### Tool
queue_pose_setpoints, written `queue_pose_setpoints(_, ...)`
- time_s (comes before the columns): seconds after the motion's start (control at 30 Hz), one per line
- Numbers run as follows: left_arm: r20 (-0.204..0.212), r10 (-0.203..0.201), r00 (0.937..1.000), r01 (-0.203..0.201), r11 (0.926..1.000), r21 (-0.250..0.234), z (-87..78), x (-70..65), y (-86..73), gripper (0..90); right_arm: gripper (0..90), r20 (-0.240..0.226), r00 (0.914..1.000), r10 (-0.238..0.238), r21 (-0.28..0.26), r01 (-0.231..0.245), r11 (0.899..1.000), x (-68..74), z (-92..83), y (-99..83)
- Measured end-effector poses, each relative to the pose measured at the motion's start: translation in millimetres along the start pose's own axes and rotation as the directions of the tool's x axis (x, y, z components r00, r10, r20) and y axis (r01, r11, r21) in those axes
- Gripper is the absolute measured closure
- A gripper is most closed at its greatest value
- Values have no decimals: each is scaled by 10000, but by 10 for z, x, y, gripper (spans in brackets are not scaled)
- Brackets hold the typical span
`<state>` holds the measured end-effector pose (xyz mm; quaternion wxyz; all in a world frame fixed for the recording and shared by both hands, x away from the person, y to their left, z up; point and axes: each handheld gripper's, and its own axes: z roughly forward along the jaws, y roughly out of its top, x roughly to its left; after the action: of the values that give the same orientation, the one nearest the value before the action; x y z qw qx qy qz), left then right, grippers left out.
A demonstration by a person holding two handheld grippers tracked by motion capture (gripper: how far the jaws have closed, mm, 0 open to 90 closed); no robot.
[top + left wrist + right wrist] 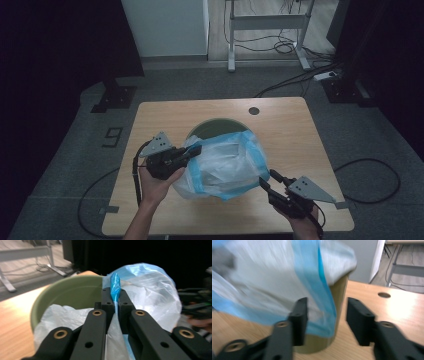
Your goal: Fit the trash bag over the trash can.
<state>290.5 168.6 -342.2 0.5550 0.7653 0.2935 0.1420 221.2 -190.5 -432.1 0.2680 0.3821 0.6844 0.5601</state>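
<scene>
From the high view, my table (150, 120) has bare wood all along its 12 o'clock edge, broken only by 1 round hole (254, 110) near 1 o'clock, and a free strip runs down the 3 o'clock side. The 6 o'clock edge is tighter: both of my hands come in there.

The green bin (212, 125) stands near the table's middle, its rim showing at 12 o'clock of the plastic bag (227, 162). The bag, white with a blue border, drapes over the bin and bulges toward 6 o'clock, its lower fold close to the wood. In the left gripper view the bin's inside (75, 293) looks bare at the far wall, with white film lying over the near rim.

My left gripper (195, 150) sits at 9 o'clock of the bag, clenched on the blue edge; that view shows the blue strip (115, 286) pinched between the 2 jaws. My right gripper (269, 179) is at 4 o'clock of the bag, jaws parted and released, with the bag's blue border (322, 302) hanging between them, not pressed.

The right gripper view is smeared, so I cannot tell whether the film brushes the left jaw. The bag hides most of the bin's mouth and its bottom.
</scene>
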Motion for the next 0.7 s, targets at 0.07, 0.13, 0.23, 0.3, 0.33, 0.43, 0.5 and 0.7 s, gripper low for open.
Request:
queue_pose_setpoints(0.07, -88, -34, 10000, 32, 9998, -213, -12, -3, -10, 880, 412, 29, 10000, 83, -254, -83, 9996, 8, -87, 88)
queue_pose_setpoints(0.13, -124, -41, 9999, 38, 9996, -290, -17, -7, -14, 884, 391, -116, 9998, 132, -454, -137, 9989, 4, -149, 189)
queue_pose_setpoints(0.23, -187, -25, 9998, 18, 9993, -385, -11, -18, -27, 886, 380, -346, 9994, 96, -663, -119, 9977, -6, -172, 367)
queue_pose_setpoints(0.3, -195, -27, 9998, 19, 9991, -418, -2, -20, -31, 887, 372, -470, 9989, 48, -737, -82, 9972, -14, -137, 495)
queue_pose_setpoints(0.33, -211, -11, 9998, 2, 9991, -434, 3, -20, -32, 888, 367, -518, 9987, 16, -736, -54, 9973, -16, -103, 557)
queue_pose_setpoints(0.43, -235, 1, 9997, -13, 9989, -478, 15, -21, -32, 891, 365, -595, 9982, 80, -729, -124, 9973, -21, 31, 730)
queue_pose_setpoints(0.5, -196, -41, 9998, 31, 9987, -517, 32, -22, -30, 894, 365, -693, 9971, 311, -602, -353, 9976, -20, 146, 829)
queue_pose_setpoints(0.7, -185, -3, 9998, -9, 9979, -646, 22, -41, -47, 895, 377, -942, 9926, 769, 118, -761, 9970, 7, 364, 898)
